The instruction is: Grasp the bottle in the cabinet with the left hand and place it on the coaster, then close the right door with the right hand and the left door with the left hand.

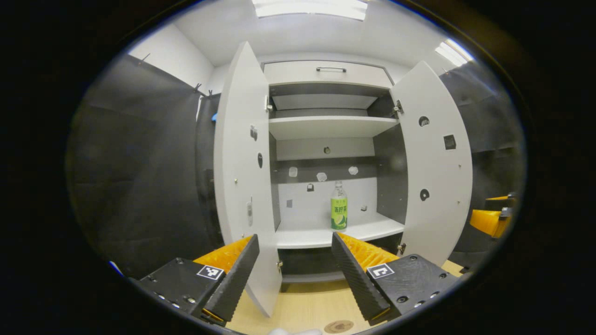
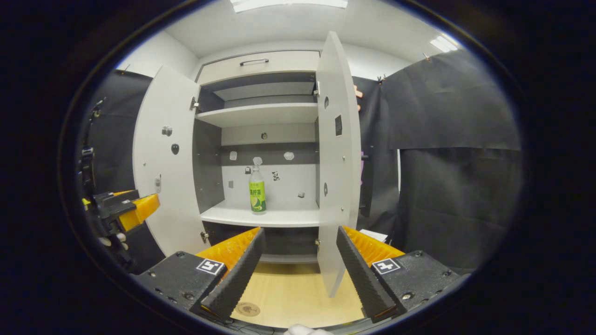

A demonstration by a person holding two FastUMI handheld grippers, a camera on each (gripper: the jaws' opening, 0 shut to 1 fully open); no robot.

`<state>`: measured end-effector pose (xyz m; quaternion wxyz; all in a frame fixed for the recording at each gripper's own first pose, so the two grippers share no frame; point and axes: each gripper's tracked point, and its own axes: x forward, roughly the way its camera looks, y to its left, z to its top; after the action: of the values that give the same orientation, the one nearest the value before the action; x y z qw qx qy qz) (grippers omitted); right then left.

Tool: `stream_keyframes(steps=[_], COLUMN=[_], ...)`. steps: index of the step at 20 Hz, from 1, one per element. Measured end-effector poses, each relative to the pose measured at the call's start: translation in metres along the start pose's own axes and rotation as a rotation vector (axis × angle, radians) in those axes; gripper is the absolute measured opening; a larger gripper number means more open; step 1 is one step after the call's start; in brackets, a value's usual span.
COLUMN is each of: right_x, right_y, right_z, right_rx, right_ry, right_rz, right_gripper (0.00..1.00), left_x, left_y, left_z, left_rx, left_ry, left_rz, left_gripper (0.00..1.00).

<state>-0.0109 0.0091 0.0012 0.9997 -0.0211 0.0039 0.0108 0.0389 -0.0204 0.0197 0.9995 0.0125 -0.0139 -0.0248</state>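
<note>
— Both my grippers, left (image 1: 294, 274) and right (image 2: 300, 267), nearest: what do the jaws hold?
— Nothing; jaws spread wide. Cabinet (image 1: 326, 74) doors open, bottle (image 1: 339, 206) upright on its lower shelf, coaster (image 1: 338, 326) on tabletop (image 1: 302, 302) below.

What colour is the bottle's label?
Green with a lighter yellow-green band; the bottle shows best in the right gripper view.

Left claw (image 1: 295, 272) and right claw (image 2: 300, 267) gape, empty.
</note>
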Motion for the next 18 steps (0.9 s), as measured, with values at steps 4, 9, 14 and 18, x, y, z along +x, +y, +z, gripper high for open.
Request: stream_keyframes(steps=[4,9,14,18], right_x=[0.001,0.008,0.016,0.024], right_y=[-0.003,-0.009,-0.013,-0.017], right_z=[0.006,0.016,0.026,0.028], right_rx=[0.003,0.005,-0.014,-0.032], right_ry=[-0.001,0.01,0.017,0.031], right_rz=[-0.01,-0.033,-0.057,-0.07], right_gripper=[1.0,1.0,1.0,1.0], left_x=[0.052,0.135,0.224,0.282], left_y=[-0.025,-0.062,-0.09,-0.109], left_z=[0.009,0.014,0.006,-0.01], left_rx=[-0.007,-0.018,-0.015,-0.018], left_ry=[-0.018,-0.029,-0.022,-0.005], left_rz=[-0.039,-0.093,-0.098,-0.091], left_gripper=[1.0,0.96,0.95,0.95])
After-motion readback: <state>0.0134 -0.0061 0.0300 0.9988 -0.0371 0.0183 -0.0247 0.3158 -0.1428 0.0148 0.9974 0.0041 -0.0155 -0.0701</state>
